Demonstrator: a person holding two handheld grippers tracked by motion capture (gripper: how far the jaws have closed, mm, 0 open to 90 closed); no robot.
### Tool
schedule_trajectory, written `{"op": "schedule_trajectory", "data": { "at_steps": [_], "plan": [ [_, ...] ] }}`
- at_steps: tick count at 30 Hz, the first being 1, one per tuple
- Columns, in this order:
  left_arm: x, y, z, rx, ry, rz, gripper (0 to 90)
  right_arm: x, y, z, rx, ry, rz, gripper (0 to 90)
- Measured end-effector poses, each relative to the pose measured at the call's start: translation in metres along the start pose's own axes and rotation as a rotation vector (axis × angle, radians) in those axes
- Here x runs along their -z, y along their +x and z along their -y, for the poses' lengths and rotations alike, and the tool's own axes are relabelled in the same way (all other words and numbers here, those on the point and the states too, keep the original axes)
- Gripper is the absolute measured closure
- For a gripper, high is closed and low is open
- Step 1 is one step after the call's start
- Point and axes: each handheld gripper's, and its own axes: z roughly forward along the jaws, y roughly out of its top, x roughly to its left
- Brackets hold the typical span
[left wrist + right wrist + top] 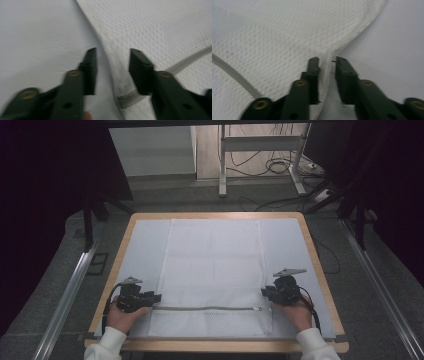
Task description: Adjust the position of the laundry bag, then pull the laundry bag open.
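White rectangular mesh zippered bag (214, 270) flat on table; left gripper (156, 297) at 8 o'clock, jaws parted, released; right gripper (264, 292) at 4 o'clock, nearly clenched astride bag edge.

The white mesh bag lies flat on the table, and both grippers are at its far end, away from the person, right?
Not quite. The mesh bag does lie flat, but the left gripper and right gripper are at its near end, beside the zipper, one at each side edge. The high view shows it.

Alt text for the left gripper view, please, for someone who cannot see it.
Two black jaws of the left tool stand open, straddling the raised edge of a white mesh bag. The grey zipper ends at that edge between the jaws, and the pale table cover lies to the left.
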Motion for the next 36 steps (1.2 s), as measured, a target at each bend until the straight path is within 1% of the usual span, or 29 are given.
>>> {"op": "schedule_trajectory", "data": {
  "at_steps": [1,2,3,4,5,6,7,9,10,11,12,14,15,16,17,18,22,25,29,36],
  "plan": [
    [0.001,0.000,-0.001,0.004,-0.012,-0.008,43.9,0.001,-0.001,0.000,0.000,-0.006,0.003,60.0],
    [0.003,0.000,-0.002,0.009,-0.021,-0.018,35.6,0.002,-0.002,0.000,-0.002,-0.016,0.006,56.2],
    [0.004,-0.001,-0.003,0.008,-0.031,-0.025,35.6,0.003,-0.003,0.000,-0.007,-0.022,0.008,52.4],
    [0.006,-0.003,-0.004,0.002,-0.040,-0.025,33.5,0.005,-0.004,0.000,-0.011,-0.028,0.007,48.8],
    [0.008,-0.005,-0.006,-0.006,-0.048,-0.025,31.1,0.008,-0.005,-0.001,-0.017,-0.053,0.011,44.7],
    [0.009,-0.008,-0.007,-0.017,-0.058,-0.028,31.1,0.008,-0.005,-0.001,-0.017,-0.053,0.011,44.7],
    [0.010,-0.011,-0.009,-0.030,-0.067,-0.032,30.1,0.010,-0.005,-0.001,-0.020,-0.068,0.013,42.5],
    [0.013,-0.018,-0.012,-0.058,-0.082,-0.025,29.4,0.013,-0.004,-0.001,-0.024,-0.091,0.015,38.7],
    [0.015,-0.022,-0.013,-0.072,-0.090,-0.020,28.7,0.018,-0.004,0.000,-0.024,-0.119,0.022,35.0],
    [0.016,-0.026,-0.014,-0.082,-0.097,-0.016,28.7,0.018,-0.004,0.000,-0.024,-0.119,0.022,35.0],
    [0.017,-0.030,-0.016,-0.090,-0.103,-0.008,28.6,0.020,-0.004,0.001,-0.025,-0.130,0.019,34.0],
    [0.017,-0.037,-0.018,-0.113,-0.114,0.009,28.3,0.024,-0.003,0.006,-0.025,-0.144,-0.001,31.8],
    [0.016,-0.040,-0.019,-0.125,-0.120,0.010,28.3,0.026,-0.002,0.010,-0.014,-0.149,-0.010,31.3],
    [0.015,-0.044,-0.020,-0.133,-0.121,0.016,28.0,0.031,0.000,0.019,0.004,-0.159,-0.011,30.3],
    [0.014,-0.047,-0.022,-0.141,-0.118,0.026,28.0,0.031,0.000,0.019,0.004,-0.159,-0.011,30.3],
    [0.013,-0.051,-0.023,-0.149,-0.120,0.033,28.0,0.035,0.000,0.023,0.006,-0.165,-0.013,30.2],
    [0.007,-0.068,-0.029,-0.190,-0.116,0.070,29.2,0.049,-0.002,0.031,-0.006,-0.192,-0.019,30.1],
    [0.004,-0.079,-0.030,-0.214,-0.109,0.094,28.3,0.053,-0.004,0.035,-0.015,-0.204,-0.009,29.8],
    [0.000,-0.086,-0.033,-0.221,-0.086,0.124,31.4,0.051,-0.004,0.037,-0.009,-0.193,-0.002,30.1],
    [-0.007,-0.095,-0.036,-0.220,-0.072,0.126,31.0,0.051,-0.005,0.039,-0.011,-0.196,0.010,31.3]
  ]
}}
